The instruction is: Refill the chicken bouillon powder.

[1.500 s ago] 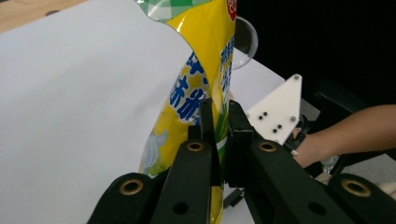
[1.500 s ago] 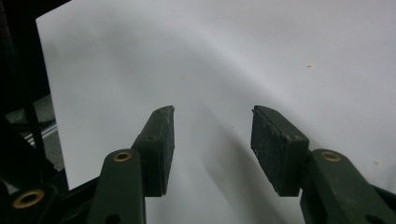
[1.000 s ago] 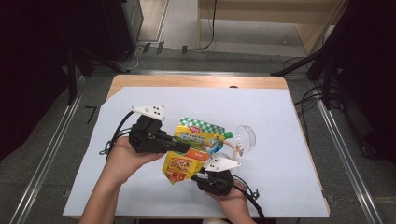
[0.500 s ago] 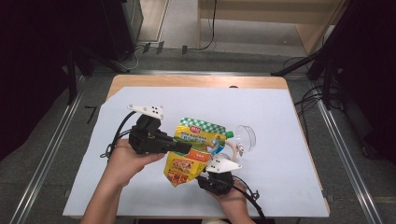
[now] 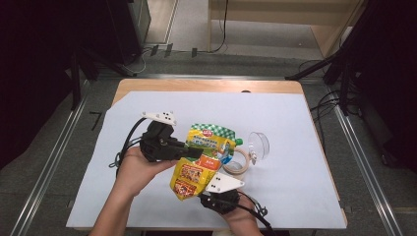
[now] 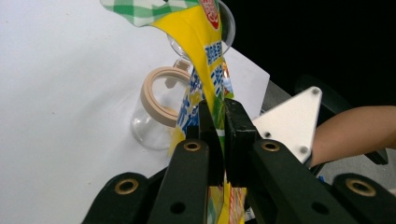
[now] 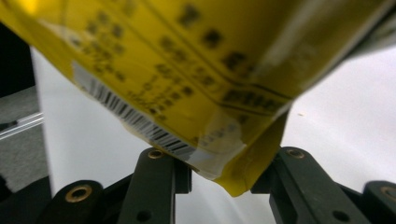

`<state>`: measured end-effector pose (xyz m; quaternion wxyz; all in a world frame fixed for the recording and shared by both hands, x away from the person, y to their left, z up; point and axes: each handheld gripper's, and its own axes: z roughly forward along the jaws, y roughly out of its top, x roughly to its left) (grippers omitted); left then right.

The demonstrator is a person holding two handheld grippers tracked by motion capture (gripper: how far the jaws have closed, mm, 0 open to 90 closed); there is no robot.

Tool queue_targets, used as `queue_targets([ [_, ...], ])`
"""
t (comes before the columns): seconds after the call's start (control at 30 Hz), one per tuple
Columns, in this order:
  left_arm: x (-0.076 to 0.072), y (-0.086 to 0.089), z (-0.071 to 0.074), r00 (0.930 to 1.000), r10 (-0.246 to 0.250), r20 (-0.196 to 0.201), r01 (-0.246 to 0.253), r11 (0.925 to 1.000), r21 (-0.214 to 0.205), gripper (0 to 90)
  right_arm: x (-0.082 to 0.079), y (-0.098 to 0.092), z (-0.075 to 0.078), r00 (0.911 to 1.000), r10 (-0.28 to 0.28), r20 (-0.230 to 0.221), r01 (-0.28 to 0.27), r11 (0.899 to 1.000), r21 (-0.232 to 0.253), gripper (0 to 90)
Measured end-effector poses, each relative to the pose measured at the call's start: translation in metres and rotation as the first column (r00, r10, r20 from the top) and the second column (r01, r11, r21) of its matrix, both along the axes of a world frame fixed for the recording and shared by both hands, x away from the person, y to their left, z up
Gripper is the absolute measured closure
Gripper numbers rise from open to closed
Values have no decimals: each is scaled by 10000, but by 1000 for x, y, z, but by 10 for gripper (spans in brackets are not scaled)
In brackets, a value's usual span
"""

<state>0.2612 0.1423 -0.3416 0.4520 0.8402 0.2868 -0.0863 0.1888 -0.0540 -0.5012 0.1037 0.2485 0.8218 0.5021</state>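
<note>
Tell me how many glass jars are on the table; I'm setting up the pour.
1: the glass jar stands open on the white sheet, right of the yellow pouch, its clear lid hinged open beside it.

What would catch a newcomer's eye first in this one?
The bright yellow pouch with its green-checked top, held up over the middle of the white table cover. The left gripper pinches its side, and the right gripper holds its bottom corner. Just beyond it stands a clear glass jar, its lid open.

Grey floor (image 5: 59,147), dark surroundings
</note>
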Motion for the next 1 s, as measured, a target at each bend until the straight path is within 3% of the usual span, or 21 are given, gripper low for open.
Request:
queue_targets([
  [0.2, -1, -8, -3, 9996, 196, 217, -203, 9993, 318, 835, -8, 9, 6, 9984, 504, -254, -504, 9987, 19, 702],
  [0.4, 1, -17, -10, 9991, 427, 15, -427, 9977, 527, 807, -11, 12, 7, 9955, 756, -564, -752, 9971, 98, 702],
  [0.53, 1, -24, -15, 9967, 808, 1, -804, 9917, 999, 749, -14, 14, 12, 9935, 980, -573, -966, 9950, 260, 702],
  [0.63, 2, -28, -17, 9971, 755, 14, -753, 9925, 964, 750, -15, 15, 15, 9924, 1104, -534, -1093, 9937, 243, 696],
  [0.7, 2, -32, -19, 9969, 763, 174, -778, 9903, 1151, 743, -15, 15, 16, 9917, 1146, -577, -1132, 9932, 275, 690],
  [0.8, 3, -38, -22, 9959, 898, 56, -897, 9861, 1402, 708, -14, 16, 18, 9902, 1254, -615, -1241, 9920, 232, 673],
  [1.0, 7, -42, -19, 9965, 828, -83, -812, 9897, 1180, 711, -12, 16, 29, 9883, 1434, -529, -1420, 9894, 289, 650],
])
